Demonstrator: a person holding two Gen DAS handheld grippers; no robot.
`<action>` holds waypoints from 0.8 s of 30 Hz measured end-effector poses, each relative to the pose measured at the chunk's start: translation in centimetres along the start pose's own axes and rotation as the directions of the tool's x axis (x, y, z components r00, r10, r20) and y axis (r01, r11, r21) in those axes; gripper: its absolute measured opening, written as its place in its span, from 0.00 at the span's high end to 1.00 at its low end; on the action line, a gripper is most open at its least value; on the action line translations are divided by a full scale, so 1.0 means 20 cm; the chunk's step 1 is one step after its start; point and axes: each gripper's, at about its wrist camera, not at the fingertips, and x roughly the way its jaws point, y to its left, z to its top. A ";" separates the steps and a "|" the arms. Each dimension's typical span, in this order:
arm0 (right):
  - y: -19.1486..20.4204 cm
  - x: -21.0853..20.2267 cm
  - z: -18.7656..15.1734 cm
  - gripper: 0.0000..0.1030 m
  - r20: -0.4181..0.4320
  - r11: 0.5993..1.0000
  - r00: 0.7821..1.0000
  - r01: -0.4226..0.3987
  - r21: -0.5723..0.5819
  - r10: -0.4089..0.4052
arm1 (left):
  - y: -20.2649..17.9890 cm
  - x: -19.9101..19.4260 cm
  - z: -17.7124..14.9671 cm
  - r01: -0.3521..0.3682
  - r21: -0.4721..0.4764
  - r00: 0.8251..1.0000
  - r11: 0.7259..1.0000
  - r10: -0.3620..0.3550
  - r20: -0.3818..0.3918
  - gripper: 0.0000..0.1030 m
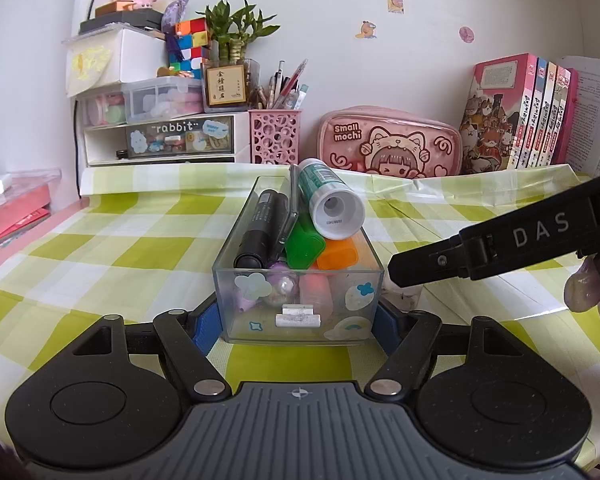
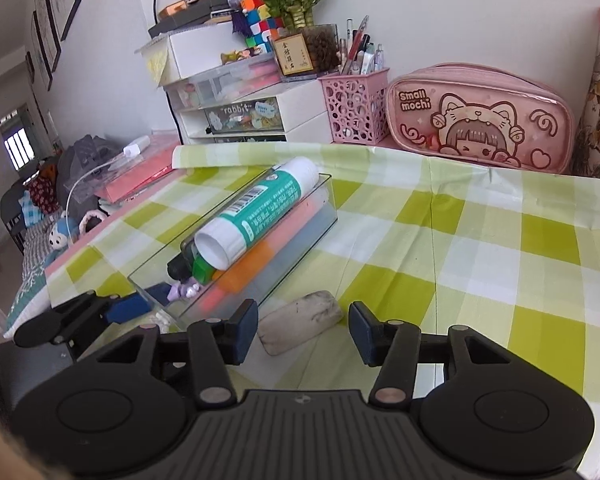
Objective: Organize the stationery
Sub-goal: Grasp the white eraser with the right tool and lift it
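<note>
Here the grubby eraser (image 2: 300, 320) lies on the worktop just beside the clear box (image 2: 236, 240), between your right gripper (image 2: 303, 330) 's spread jaws; light and rubbery, take it across its short sides.

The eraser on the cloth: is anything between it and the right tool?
Nothing visible. The eraser lies bare on the cloth, in the gap before the open right tool, beside the clear box.
</note>
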 end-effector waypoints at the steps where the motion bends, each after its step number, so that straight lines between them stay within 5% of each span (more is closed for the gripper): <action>1: 0.00 0.01 0.00 0.45 -0.005 1.000 1.000 0.004 -0.014 -0.004 | 0.00 0.00 0.00 0.000 0.000 1.000 1.000 0.000 0.000 0.29; 10: -0.04 0.01 0.01 0.45 0.008 0.994 0.995 0.103 -0.023 -0.103 | 0.00 0.00 0.00 0.003 0.000 1.000 1.000 -0.003 0.002 0.29; 16: 0.00 -0.01 0.01 0.45 0.005 0.996 1.000 0.014 -0.085 -0.014 | 0.00 0.00 0.00 0.003 0.000 1.000 1.000 -0.003 0.001 0.29; 24: 0.02 0.04 -0.01 0.45 -0.023 0.986 1.000 -0.002 -0.164 -0.001 | 0.00 0.00 -0.01 0.002 0.001 1.000 1.000 -0.002 0.003 0.29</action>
